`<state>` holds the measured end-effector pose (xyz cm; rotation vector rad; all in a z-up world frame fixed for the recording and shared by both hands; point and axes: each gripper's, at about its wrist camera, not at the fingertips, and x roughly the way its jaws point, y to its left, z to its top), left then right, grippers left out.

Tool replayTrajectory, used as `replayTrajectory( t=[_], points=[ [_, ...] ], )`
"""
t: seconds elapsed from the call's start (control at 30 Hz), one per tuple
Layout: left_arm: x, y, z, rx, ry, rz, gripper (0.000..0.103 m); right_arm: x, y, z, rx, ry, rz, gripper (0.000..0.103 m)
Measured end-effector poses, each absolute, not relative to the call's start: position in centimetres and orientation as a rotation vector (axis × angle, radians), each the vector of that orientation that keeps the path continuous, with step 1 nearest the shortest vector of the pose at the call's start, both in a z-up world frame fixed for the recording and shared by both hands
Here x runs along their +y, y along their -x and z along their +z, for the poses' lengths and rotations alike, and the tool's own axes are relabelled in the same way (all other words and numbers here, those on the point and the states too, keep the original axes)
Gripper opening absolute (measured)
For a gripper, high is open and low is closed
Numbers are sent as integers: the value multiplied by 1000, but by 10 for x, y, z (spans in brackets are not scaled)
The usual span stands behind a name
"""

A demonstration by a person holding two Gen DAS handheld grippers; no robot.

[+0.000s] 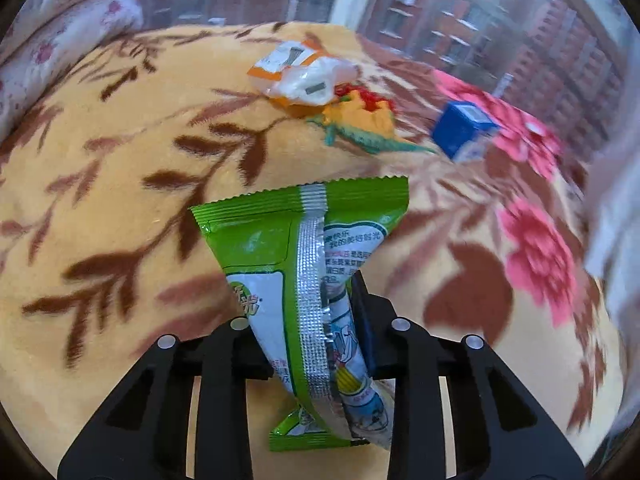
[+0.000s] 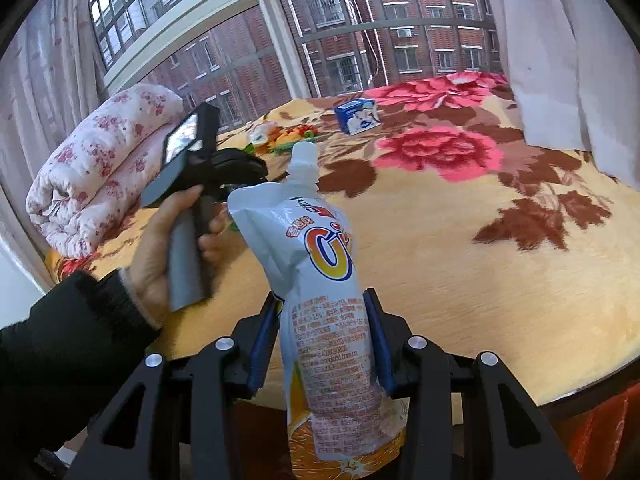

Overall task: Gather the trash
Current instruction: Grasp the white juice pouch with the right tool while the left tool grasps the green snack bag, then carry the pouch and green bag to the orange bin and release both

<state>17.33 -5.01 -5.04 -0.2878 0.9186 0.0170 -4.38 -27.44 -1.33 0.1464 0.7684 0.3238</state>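
Note:
My left gripper (image 1: 310, 320) is shut on a green snack wrapper (image 1: 304, 248) and holds it above the flowered bed blanket (image 1: 120, 200). My right gripper (image 2: 324, 320) is shut on a white and orange drink pouch (image 2: 320, 280) with a spout, held upright over the bed's near edge. Farther back on the blanket lie an orange and white wrapper (image 1: 304, 70), a pile of colourful scraps (image 1: 360, 120) and a blue and white carton (image 1: 464, 130). The carton also shows in the right wrist view (image 2: 356, 115). The left gripper's handle and hand show in the right wrist view (image 2: 188, 208).
A rolled floral quilt (image 2: 100, 168) lies at the bed's far left. A large window with a brick building outside is behind the bed. A white curtain (image 2: 568, 60) hangs at the right. The blanket's middle (image 2: 460, 260) bears no objects.

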Motion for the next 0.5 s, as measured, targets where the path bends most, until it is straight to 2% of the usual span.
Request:
replayTrajectory(
  t=[0.3,0.5],
  points=[
    [-49,-56,-8,745,10,-157,28,-247,49,-16,790,-151,327,42],
    [-43,3,1,759,-37,-153,28,-227,62,-7,782,-137,348,42]
  ],
)
